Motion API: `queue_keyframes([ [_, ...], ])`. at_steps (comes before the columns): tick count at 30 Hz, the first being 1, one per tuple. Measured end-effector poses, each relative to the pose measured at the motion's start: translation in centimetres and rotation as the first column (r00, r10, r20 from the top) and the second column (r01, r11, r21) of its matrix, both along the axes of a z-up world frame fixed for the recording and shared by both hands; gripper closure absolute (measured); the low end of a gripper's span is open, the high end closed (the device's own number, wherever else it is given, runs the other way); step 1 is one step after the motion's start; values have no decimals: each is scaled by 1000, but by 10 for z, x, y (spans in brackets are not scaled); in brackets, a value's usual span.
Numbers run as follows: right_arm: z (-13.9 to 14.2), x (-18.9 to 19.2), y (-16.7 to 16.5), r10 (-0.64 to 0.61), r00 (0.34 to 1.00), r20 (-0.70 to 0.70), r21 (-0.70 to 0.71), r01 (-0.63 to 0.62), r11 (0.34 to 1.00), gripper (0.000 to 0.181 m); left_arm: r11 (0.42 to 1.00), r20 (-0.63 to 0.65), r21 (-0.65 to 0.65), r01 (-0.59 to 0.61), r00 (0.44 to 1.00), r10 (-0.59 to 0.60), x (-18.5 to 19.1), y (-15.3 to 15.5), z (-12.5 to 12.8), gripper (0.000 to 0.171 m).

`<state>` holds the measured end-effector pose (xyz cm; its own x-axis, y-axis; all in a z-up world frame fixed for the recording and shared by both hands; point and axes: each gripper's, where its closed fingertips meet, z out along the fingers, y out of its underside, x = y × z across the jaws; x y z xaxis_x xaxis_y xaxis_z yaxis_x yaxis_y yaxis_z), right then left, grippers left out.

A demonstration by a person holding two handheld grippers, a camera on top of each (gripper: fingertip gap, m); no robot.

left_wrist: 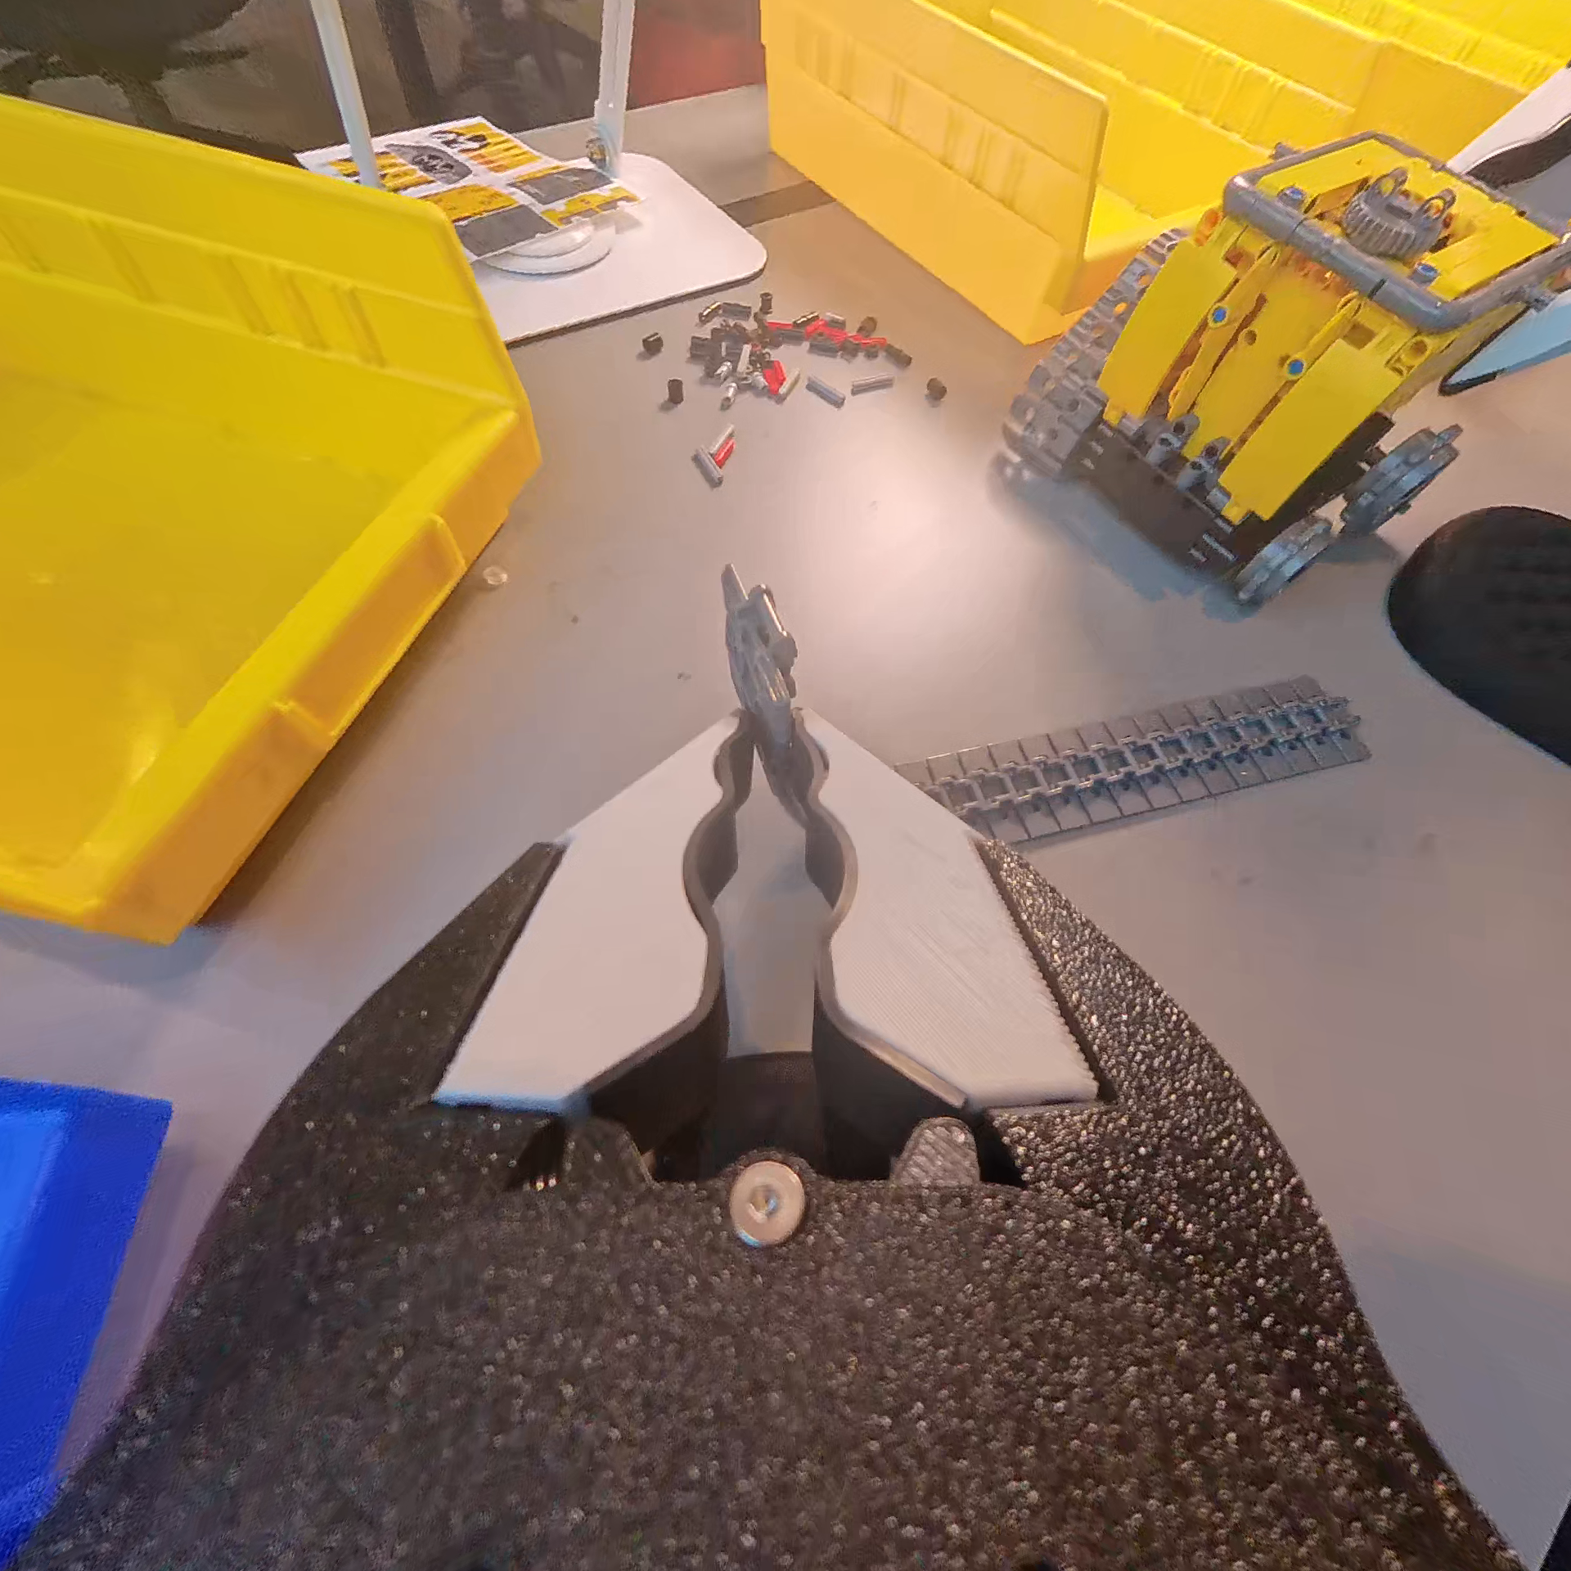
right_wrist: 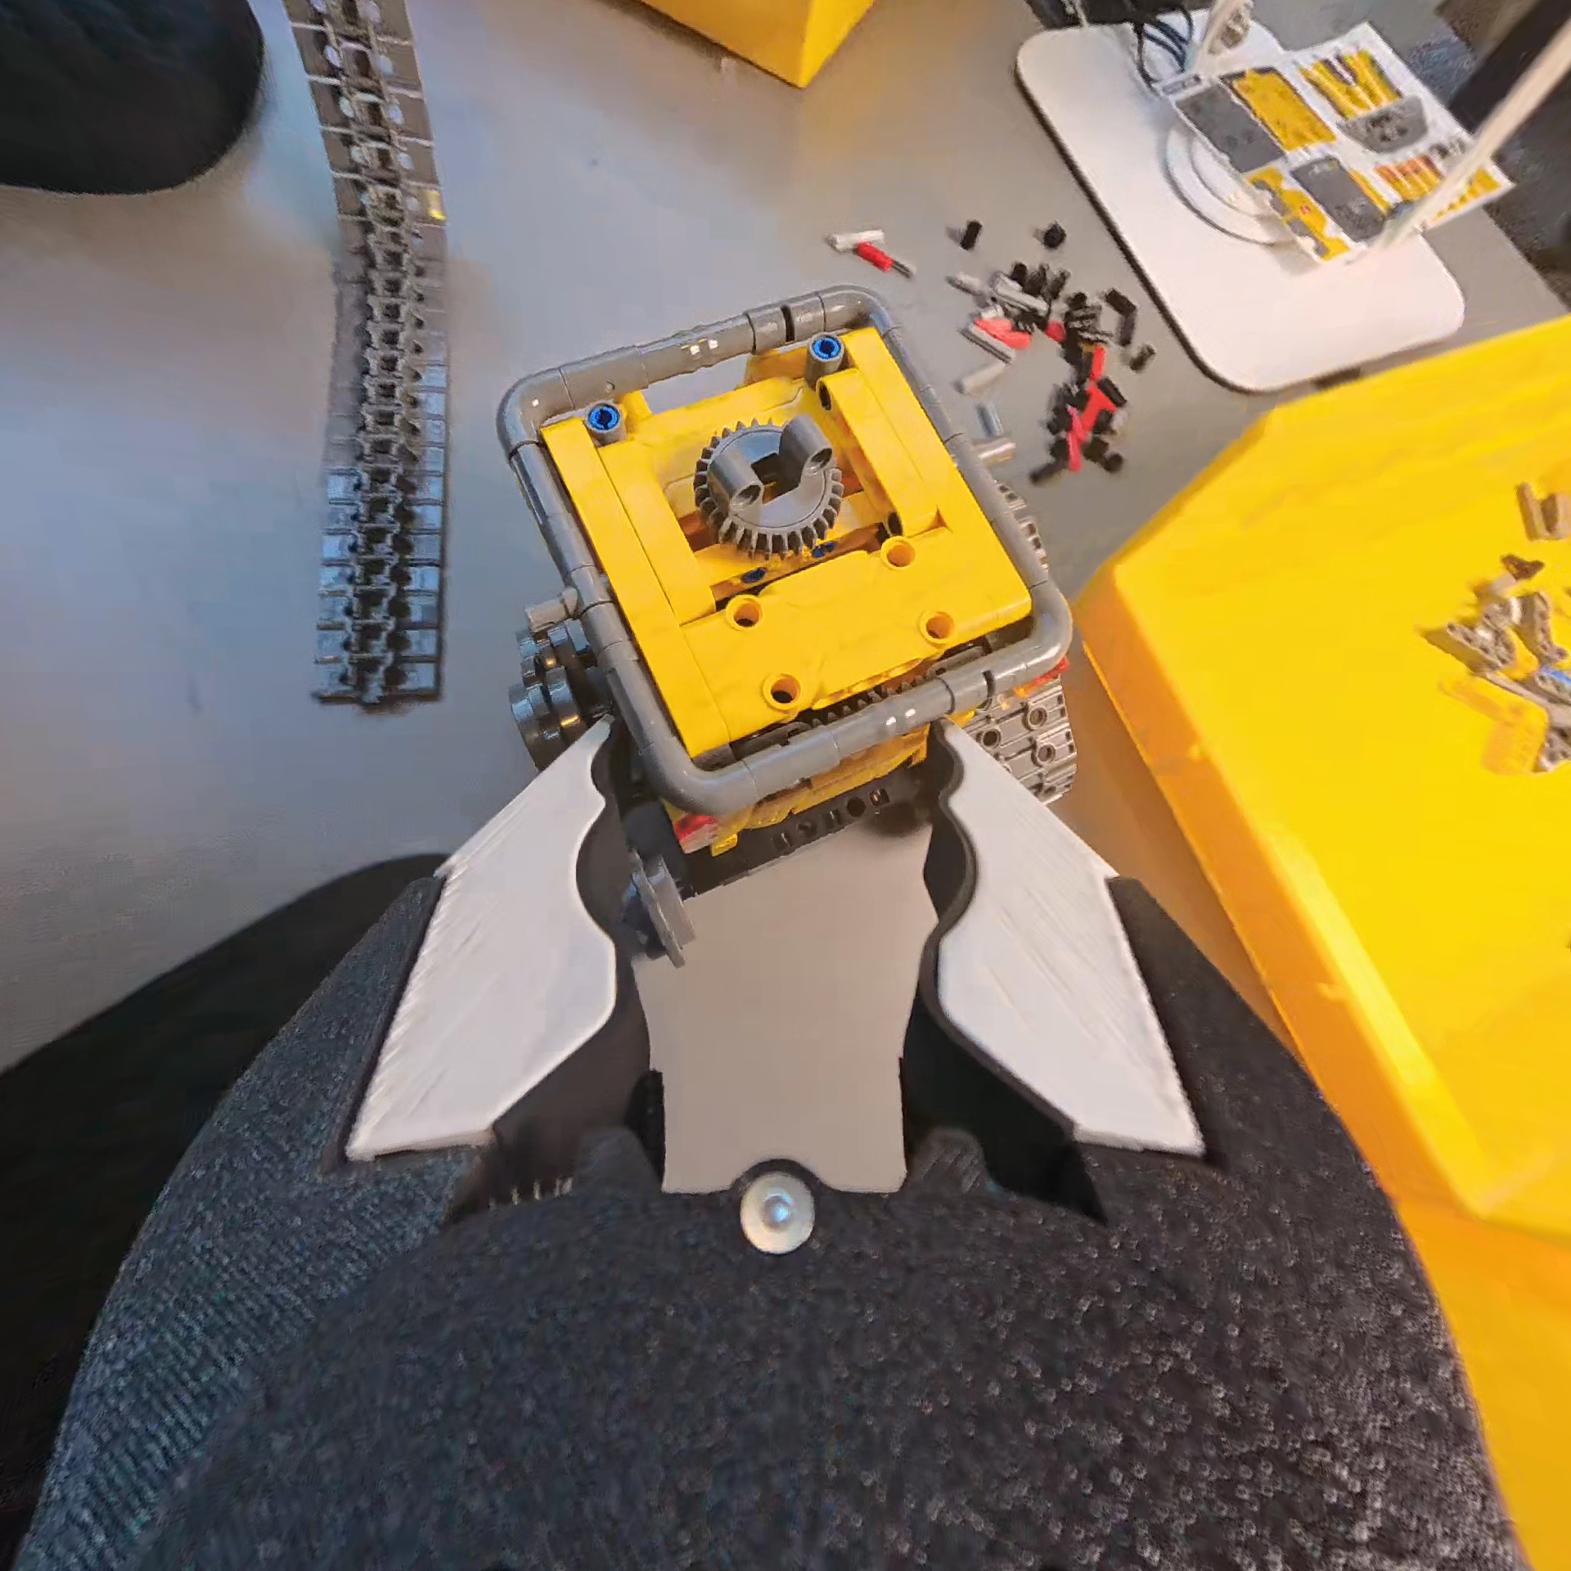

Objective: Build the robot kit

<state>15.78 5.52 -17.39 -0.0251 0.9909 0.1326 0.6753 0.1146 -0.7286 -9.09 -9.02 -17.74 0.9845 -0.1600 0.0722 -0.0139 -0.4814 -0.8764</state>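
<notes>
Two claws over a grey tabletop point(left_wrist: 978, 544), one on a brick-built vehicle, one on a small grey part.

The open yellow bins point(left_wrist: 221, 476) stand around the work area, probably as stores for sorted parts. The yellow tracked vehicle model point(right_wrist: 765, 552) stands on the tabletop with the right claw point(right_wrist: 769, 757) straddling its near end, fingers apart and close against both sides; whether they press it I cannot tell. It looks like a bracing hold. The loose grey track strip point(left_wrist: 1139, 757) lies flat beside the model. The left claw point(left_wrist: 769, 723) is clamped on a dark grey toothed piece point(left_wrist: 757, 646), held upright above the tabletop. Only the right view shows the grey gear point(right_wrist: 768, 493) on the model's top; only the left shows the held piece. Small black and red pins point(left_wrist: 782, 357) lie scattered near the white stand base point(left_wrist: 680, 255).
</notes>
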Motion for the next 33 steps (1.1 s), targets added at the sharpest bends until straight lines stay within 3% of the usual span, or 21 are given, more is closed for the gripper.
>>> queue_keyframes([
  [8,1,-96,-37,-44,996,-74,-3,44,999,111,998,7,-21,-55,998,56,-7,-11,-5,164],
  [12,2,-119,-45,-59,985,-162,-17,57,998,109,997,6,-40,-72,997,72,-8,-20,-9,164],
  [14,1,-115,-53,-32,985,-168,-25,29,999,88,996,8,-51,-78,997,79,-9,-24,-12,164],
  [17,1,-96,-56,-30,982,-186,-50,21,999,88,994,14,-63,-84,996,85,-9,-29,-14,164],
  [21,-24,-57,-79,49,997,-57,-147,-57,987,99,993,22,-77,-92,995,94,-8,-31,-18,164],
  [24,-54,-39,-102,117,988,99,-116,-105,988,100,992,35,-70,-103,994,105,-5,-29,-16,164],
  [29,-75,-46,-121,176,960,217,-36,-172,984,108,993,52,-40,-112,992,114,4,-24,-10,164],
  [33,-76,-54,-117,207,954,217,-72,-196,978,131,994,67,-28,-102,992,104,11,-24,-7,164],
])
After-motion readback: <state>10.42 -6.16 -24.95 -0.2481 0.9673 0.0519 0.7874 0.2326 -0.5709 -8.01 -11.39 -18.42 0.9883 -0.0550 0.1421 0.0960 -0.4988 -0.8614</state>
